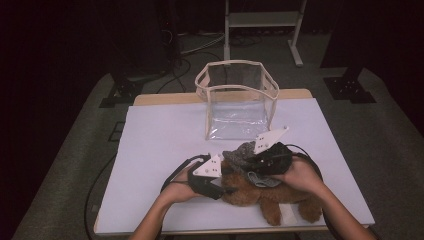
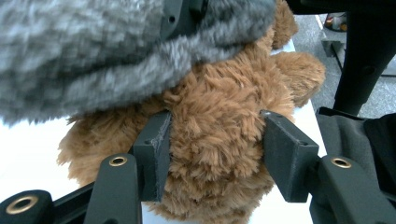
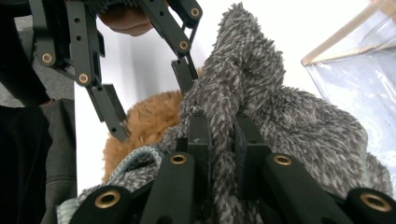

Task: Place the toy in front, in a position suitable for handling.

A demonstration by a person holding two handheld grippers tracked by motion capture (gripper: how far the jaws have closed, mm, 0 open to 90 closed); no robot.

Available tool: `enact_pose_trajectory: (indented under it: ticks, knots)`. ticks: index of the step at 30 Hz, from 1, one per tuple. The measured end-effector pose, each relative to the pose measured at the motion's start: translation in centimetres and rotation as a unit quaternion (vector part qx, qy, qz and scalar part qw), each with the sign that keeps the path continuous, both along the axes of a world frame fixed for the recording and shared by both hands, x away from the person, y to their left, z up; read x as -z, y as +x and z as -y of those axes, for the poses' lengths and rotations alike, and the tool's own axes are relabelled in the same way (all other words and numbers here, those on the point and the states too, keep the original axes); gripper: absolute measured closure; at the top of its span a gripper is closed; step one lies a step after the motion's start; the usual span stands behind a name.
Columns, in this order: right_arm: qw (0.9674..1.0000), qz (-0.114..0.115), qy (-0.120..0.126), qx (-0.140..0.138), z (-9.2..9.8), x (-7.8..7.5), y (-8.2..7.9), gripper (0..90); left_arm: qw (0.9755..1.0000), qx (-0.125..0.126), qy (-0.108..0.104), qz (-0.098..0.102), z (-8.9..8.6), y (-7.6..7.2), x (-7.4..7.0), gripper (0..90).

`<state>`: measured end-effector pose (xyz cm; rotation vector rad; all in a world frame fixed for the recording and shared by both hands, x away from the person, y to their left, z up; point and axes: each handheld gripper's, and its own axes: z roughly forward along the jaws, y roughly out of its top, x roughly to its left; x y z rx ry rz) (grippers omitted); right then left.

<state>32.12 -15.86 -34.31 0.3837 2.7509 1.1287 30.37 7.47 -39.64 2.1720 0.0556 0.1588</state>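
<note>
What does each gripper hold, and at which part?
The right gripper pinches a fold of the grey fuzzy garment. The left gripper clasps the brown teddy bear by its plush body.

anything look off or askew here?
Nothing damaged or spilled. The brown teddy bear lies on its side at the table's near edge, its grey fuzzy garment bunched up and pinched by the right gripper. The clear bag stands upright.

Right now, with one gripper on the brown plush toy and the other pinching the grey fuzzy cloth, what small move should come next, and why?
Probably the right gripper draws the grey fuzzy cloth further along the brown plush toy, which the left gripper steadies, since the cloth only partly covers it.
</note>
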Motion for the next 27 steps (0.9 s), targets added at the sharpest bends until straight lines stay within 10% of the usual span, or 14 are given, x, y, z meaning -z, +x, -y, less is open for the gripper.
enact_pose_trajectory:
  ticks: [5,10,19,27]
  knots:
    - [0.9992,-0.01,-0.014,0.036,3.8,0.2,0.7,78.4,1.0,-0.001,0.0,0.0,-0.1,0.1,0.1,44.6]
    - [0.997,-0.037,0.024,0.063,7.1,0.7,0.7,78.4,1.0,-0.007,-0.005,-0.004,-0.1,0.3,-0.3,41.8]
    - [0.9986,-0.034,0.025,0.033,6.0,1.4,-1.4,78.4,0.9996,-0.008,-0.027,-0.01,-0.1,0.5,-1.0,40.2]
    - [0.9998,-0.018,0.011,0.005,2.8,0.8,-1.2,78.1,0.9998,0.008,0.019,-0.009,1.0,0.0,-0.7,41.1]
